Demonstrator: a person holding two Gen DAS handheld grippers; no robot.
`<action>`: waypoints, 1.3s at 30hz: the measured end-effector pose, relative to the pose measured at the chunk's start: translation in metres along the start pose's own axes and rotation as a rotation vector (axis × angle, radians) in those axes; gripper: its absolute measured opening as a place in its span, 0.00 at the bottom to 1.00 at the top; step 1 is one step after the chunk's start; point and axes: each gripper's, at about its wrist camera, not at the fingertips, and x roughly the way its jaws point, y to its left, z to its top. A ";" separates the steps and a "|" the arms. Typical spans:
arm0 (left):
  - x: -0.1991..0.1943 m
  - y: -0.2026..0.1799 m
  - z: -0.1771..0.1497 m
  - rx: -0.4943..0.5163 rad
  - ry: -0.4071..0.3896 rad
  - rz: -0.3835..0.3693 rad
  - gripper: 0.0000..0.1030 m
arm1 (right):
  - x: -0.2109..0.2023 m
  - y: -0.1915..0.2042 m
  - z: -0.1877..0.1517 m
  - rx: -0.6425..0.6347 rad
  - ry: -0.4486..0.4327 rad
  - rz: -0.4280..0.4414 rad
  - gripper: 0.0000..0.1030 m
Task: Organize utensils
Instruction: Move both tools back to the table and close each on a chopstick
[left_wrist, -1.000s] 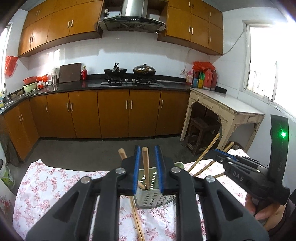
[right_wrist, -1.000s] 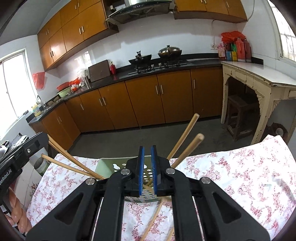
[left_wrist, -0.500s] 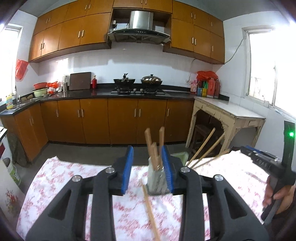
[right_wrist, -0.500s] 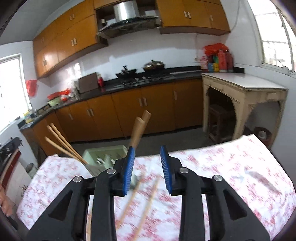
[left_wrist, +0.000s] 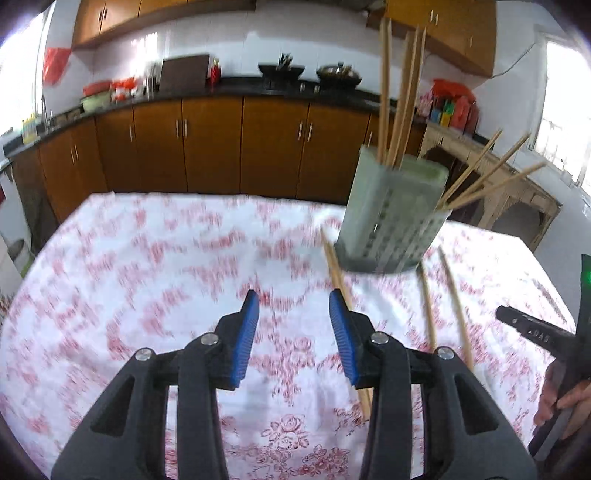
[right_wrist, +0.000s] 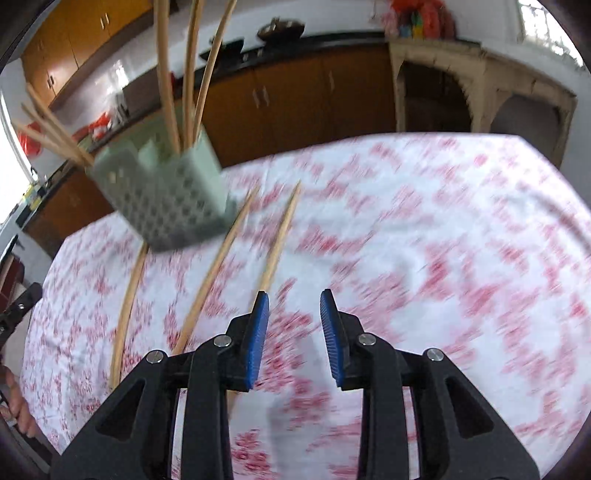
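Observation:
A pale green perforated utensil holder (left_wrist: 393, 214) stands on the floral tablecloth (left_wrist: 147, 258) with several wooden chopsticks upright and leaning in it; it also shows in the right wrist view (right_wrist: 162, 195). Three loose chopsticks lie on the cloth by its base: one (left_wrist: 338, 277) beside my left gripper's right finger, two (left_wrist: 452, 295) further right. In the right wrist view they (right_wrist: 218, 258) run from the holder toward me. My left gripper (left_wrist: 293, 299) is open and empty, low over the cloth. My right gripper (right_wrist: 294, 299) is open and empty, with one chopstick tip by its left finger.
The table's far edge drops to the kitchen floor. Brown cabinets (left_wrist: 221, 147) and a dark counter run behind. A cream side table (right_wrist: 480, 74) stands at the right. The right gripper's body (left_wrist: 546, 339) shows at the left view's right edge.
Both grippers let go of their chopsticks into the holder, opened, and pulled back and down toward the cloth. The holder now sits farther away and off to the side in each view.

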 end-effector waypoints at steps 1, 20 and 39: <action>0.006 0.000 -0.005 0.002 0.014 -0.003 0.39 | 0.005 0.003 -0.002 -0.003 0.010 0.007 0.29; 0.051 -0.033 -0.030 0.114 0.131 -0.108 0.33 | 0.032 0.009 -0.004 -0.046 0.011 -0.149 0.07; 0.077 -0.042 -0.032 0.124 0.196 -0.084 0.21 | 0.033 0.011 -0.007 -0.079 -0.007 -0.154 0.08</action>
